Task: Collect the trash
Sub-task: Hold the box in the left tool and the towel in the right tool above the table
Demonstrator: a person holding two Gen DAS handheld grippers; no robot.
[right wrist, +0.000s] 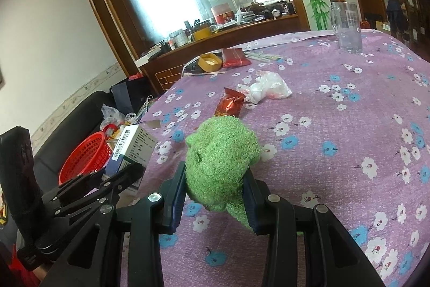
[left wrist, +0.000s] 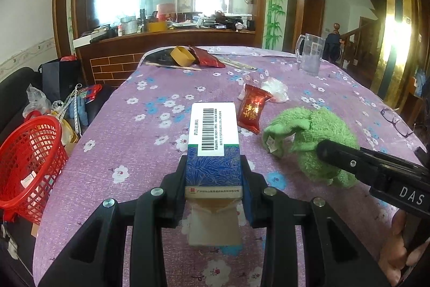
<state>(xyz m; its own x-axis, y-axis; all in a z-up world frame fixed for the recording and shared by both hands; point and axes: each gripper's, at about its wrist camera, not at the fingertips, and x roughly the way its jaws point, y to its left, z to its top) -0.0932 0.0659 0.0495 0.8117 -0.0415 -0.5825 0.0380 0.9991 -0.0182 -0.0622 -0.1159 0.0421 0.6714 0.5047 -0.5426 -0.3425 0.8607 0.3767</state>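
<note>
The left gripper (left wrist: 214, 174) is clamped on a medicine box (left wrist: 213, 141), white on top with a barcode and blue leaf-print lower down, its flap open, held above the purple floral tablecloth (left wrist: 150, 131). The right gripper (right wrist: 215, 195) squeezes a fuzzy green towel (right wrist: 221, 160). A red candy wrapper (left wrist: 251, 109) lies just beyond, and a red basket (left wrist: 29, 166) sits off the table's left edge.

Bare bench (left wrist: 129, 141) runs along the left of the left-wrist frame toward the red basket (left wrist: 29, 168) at the lower left edge. Centre frame, the red wrapper (left wrist: 251, 112), crumpled plastic bag (left wrist: 275, 89) and green cloth (left wrist: 314, 141) crowd the way; the clear jug (left wrist: 310, 54) stands upper right.
</note>
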